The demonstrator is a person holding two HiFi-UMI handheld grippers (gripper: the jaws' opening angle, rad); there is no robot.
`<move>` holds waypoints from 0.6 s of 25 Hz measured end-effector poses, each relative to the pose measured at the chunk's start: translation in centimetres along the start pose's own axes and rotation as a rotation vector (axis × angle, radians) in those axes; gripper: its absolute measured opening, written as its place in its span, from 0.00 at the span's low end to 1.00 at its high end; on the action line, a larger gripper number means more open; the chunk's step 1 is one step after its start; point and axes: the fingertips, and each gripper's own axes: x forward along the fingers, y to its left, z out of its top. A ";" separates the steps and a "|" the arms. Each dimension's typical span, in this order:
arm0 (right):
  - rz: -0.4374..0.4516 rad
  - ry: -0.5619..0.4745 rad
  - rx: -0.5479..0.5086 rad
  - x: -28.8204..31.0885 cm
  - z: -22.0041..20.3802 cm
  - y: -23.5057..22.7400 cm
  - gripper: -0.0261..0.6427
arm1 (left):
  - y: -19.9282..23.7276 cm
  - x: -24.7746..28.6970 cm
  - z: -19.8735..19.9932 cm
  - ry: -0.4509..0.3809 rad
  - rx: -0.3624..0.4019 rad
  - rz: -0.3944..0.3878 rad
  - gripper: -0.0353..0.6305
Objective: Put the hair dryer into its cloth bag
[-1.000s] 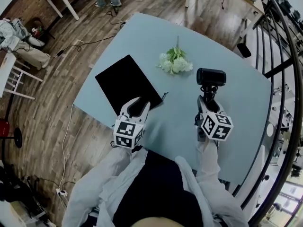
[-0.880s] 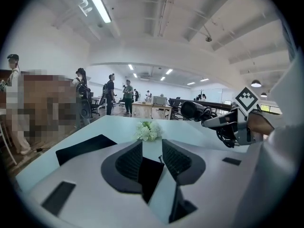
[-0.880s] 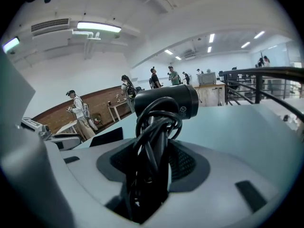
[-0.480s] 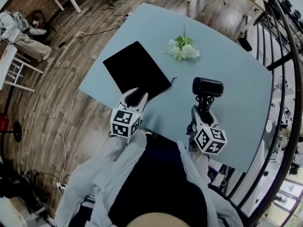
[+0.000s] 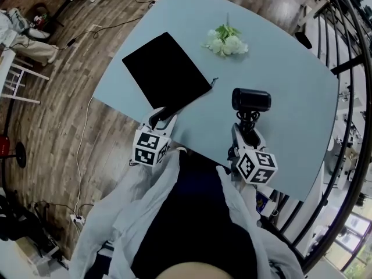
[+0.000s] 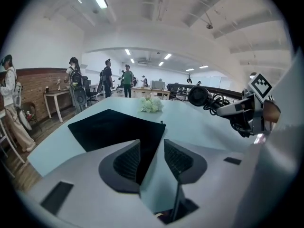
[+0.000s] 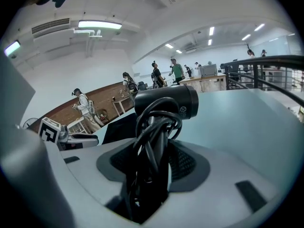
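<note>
Two steps remain, as I judge it: opening the cloth bag [image 5: 165, 68] and sliding the hair dryer [image 5: 251, 99] inside. My right gripper [image 5: 247, 131] is clamped on the dryer's handle and wound cord. It holds the dryer upright over the table [image 5: 296, 92], right of the bag and apart from it. My left gripper [image 5: 161, 116] is at the bag's near corner. Its jaws have just been opening, and the corner shows in the gap, unpinched. The bag lies flat.
</note>
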 end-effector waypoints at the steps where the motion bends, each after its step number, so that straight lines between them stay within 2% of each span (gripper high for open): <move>1: 0.008 0.008 -0.005 0.1 -0.2 0.2 0.35 | 0.0 0.0 -0.5 0.018 0.012 0.002 0.29; 5: 0.046 0.057 -0.020 1.0 -1.8 0.9 0.35 | 0.5 1.1 -2.4 0.104 0.084 -0.006 0.36; 11: 0.097 0.109 -0.040 1.8 -3.2 2.3 0.35 | 1.5 3.6 -5.0 0.228 0.288 0.028 0.37; 15: 0.122 0.132 -0.049 2.3 -3.6 2.9 0.35 | 1.9 4.6 -4.7 0.247 0.336 0.057 0.36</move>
